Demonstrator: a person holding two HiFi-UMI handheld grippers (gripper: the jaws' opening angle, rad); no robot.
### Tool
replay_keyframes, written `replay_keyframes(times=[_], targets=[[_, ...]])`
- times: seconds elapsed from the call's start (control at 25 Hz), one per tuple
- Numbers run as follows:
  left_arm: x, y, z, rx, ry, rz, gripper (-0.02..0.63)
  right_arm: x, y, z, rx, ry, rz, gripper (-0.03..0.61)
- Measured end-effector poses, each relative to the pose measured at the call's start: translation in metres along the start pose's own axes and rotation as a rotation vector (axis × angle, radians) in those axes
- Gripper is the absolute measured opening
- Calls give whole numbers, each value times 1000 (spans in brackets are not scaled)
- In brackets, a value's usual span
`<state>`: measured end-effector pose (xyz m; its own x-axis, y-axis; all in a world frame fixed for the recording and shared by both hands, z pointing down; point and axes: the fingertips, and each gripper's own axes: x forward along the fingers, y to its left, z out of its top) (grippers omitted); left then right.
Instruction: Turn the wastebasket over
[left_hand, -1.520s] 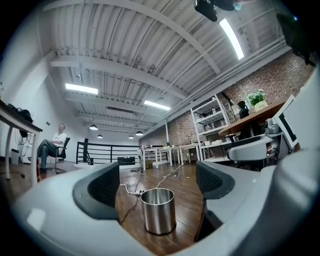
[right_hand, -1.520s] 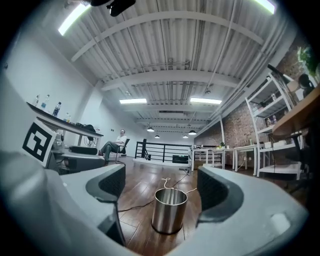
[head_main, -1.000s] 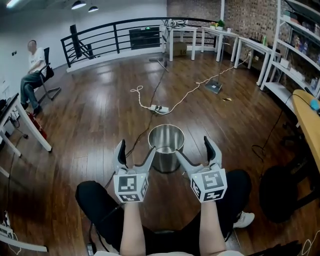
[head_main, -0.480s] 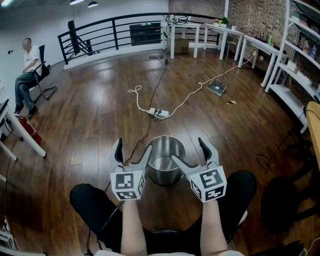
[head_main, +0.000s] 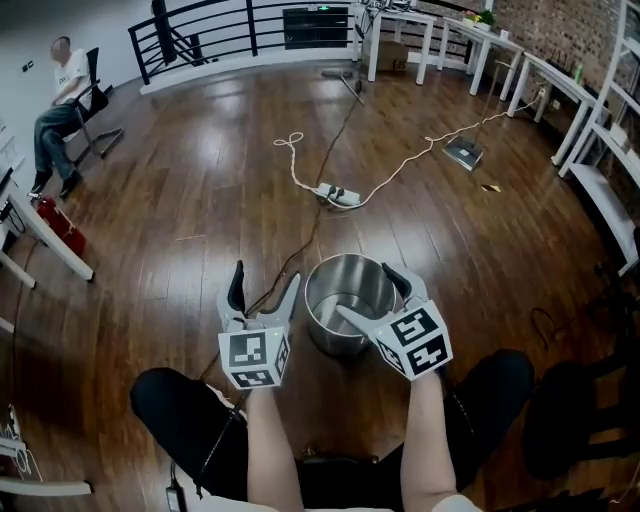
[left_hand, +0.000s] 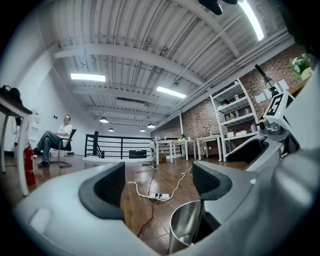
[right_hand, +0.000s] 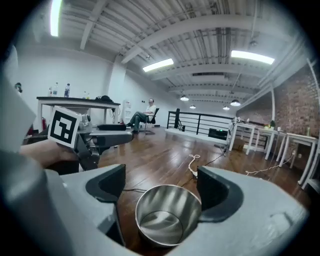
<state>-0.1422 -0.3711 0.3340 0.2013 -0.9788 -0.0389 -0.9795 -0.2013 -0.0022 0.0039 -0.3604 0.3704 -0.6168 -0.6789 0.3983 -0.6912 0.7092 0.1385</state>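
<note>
A shiny steel wastebasket (head_main: 348, 305) stands upright on the wooden floor, mouth up, just ahead of the person's knees. My left gripper (head_main: 265, 280) is level at its left side with nothing between its pads; its jaws are closing a little. In the left gripper view (left_hand: 157, 182) the wastebasket (left_hand: 185, 225) shows low, beside the right-hand finger. My right gripper (head_main: 370, 293) tilts down over the mouth, open, one finger over the opening and the other at the far right rim. The right gripper view (right_hand: 162, 190) looks into the empty wastebasket (right_hand: 167, 215), whose rim spans the gap between the jaws.
A power strip (head_main: 338, 193) with white and black cables lies on the floor beyond the basket. A seated person (head_main: 60, 95) is at the far left near a red extinguisher (head_main: 55, 225). White tables (head_main: 480, 45), a railing and shelves line the back and right.
Both grippers have come forward and down to the wastebasket. The right one has tipped downward and now sits over the mouth; the left one has drawn in beside the left wall.
</note>
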Motion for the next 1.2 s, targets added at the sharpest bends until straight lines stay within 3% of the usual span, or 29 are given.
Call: replay_keyframes(times=[0.16,0.52,0.68,0.92,1.12,1.2], targets=[[3,23,-20,-13,33,40,432,50,30,-28,-4,144,104,421],[3,45,-61,-41,72,81,396,137,71,-118,-3,398,221,342],[-1,49,-79,-51,105,100,387,161,82,-141,-13,455,244,274],[-7,64,-99,-90,133,144,380,182,86,-161,-18,528,210,98],[-4,68,-97,-113,137,158,376,182,81,-158,161,496,202,58],[-3,65,-94,-117,132,157,376,177,83,-157,170,477,228,55]])
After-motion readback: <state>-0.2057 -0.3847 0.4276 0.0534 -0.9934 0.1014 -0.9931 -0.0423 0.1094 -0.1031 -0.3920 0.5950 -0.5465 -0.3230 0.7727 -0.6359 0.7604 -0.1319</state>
